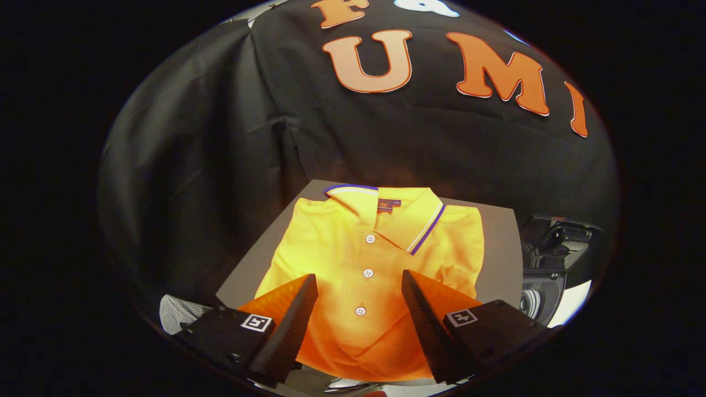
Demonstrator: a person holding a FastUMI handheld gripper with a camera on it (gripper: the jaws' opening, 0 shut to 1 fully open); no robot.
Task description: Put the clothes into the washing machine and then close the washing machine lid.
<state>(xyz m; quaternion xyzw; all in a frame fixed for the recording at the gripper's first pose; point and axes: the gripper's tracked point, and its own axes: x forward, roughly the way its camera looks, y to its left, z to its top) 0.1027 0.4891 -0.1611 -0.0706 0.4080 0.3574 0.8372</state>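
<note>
Orange polo shirt lies flat beneath the spread-open claw.

No readable text — shirt label illegible

I'm seeing a folded orange polo shirt lying flat on the worktop, collar at twelve o'clock, buttoned placket facing up.

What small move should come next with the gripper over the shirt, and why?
Probably lower the gripper straight down onto the shirt and then close. The fingers stand open and apart, with the shirt's button placket showing between them and no cloth pinched yet. The shirt lies folded flat on the table, so the fingers likely need to reach the fabric before a grip can hold.
</note>
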